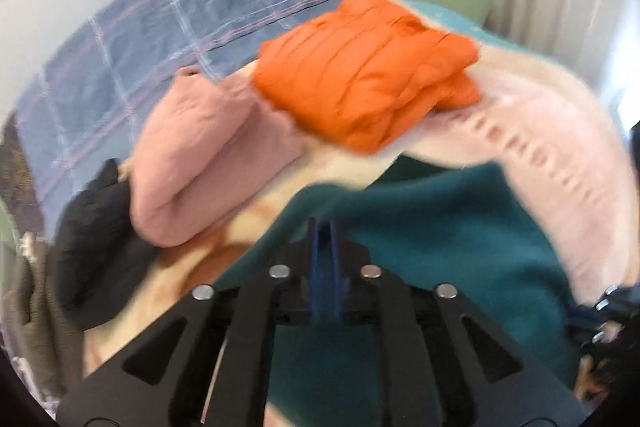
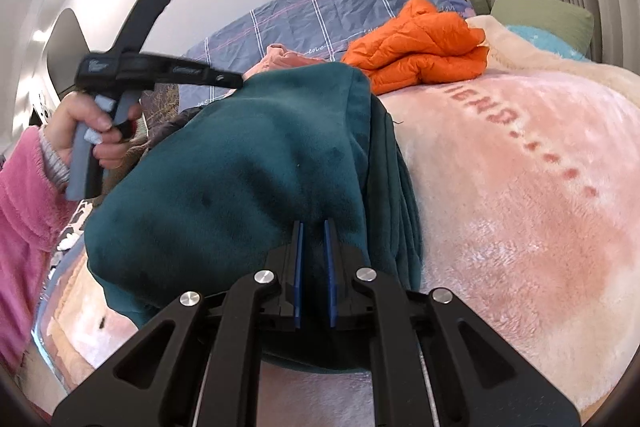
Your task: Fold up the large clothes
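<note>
Garment: dark teal fleece garment (image 2: 240, 163) lay bunched near the bed's (image 2: 520, 211) front edge
Left gripper (image 1: 324, 227): jaws pinched its teal cloth
Right gripper (image 2: 313, 227): jaws clamped a fold
Advice: draw both pinched edges level; lay flat; avoid sagging

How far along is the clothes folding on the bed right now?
Done, apparently: the orange puffer jacket and pink sweater lie folded on the pink fleece blanket. In hand: the teal fleece garment, pinched by the right hand-held gripper and left hand-held gripper, looks partly folded. Left: finishing it, and a bunched black garment.
</note>
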